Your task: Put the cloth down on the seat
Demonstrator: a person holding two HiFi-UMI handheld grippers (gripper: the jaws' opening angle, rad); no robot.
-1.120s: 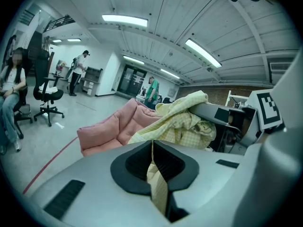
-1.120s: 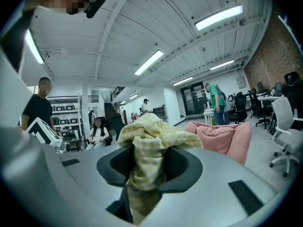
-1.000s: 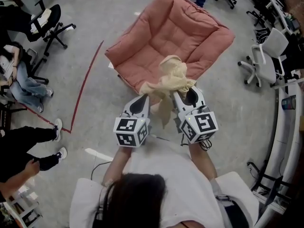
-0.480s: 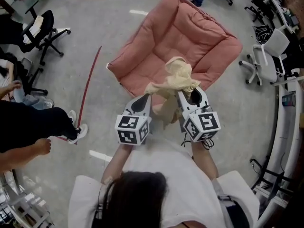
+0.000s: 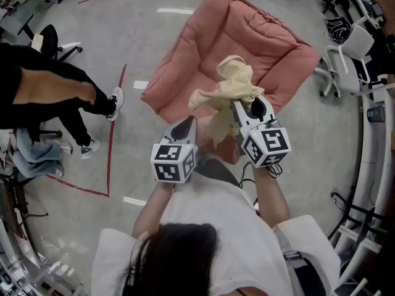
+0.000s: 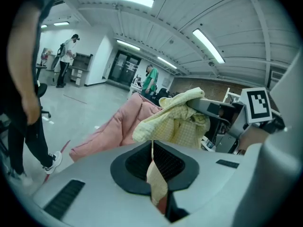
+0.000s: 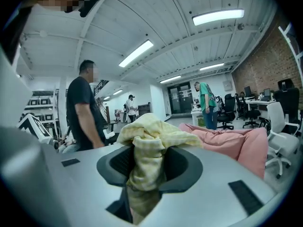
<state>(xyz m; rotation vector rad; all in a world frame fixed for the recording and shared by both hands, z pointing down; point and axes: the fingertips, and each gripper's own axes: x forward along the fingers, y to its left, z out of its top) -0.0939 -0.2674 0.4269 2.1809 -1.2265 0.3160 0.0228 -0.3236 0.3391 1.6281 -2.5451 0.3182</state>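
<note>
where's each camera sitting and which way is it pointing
Head view: on the person's head, looking steeply down at the seat; shows hair, arms, left gripper, right gripper.
Left gripper view: on that gripper, looking along its jaws past the seat; jaws pinch cloth edge.
Right gripper view: on that gripper, looking along its jaws over the seat; jaws hold bunched cloth.
All share cloth and seat.

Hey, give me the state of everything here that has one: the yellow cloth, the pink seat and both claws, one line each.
Cloth: bunched, held up in the air between both claws, not yet put down.
Pink seat: on the floor, cloth not resting on it.
Left claw: shut on a thin edge of the cloth.
Right claw: shut on a thick bunch of the cloth.
</note>
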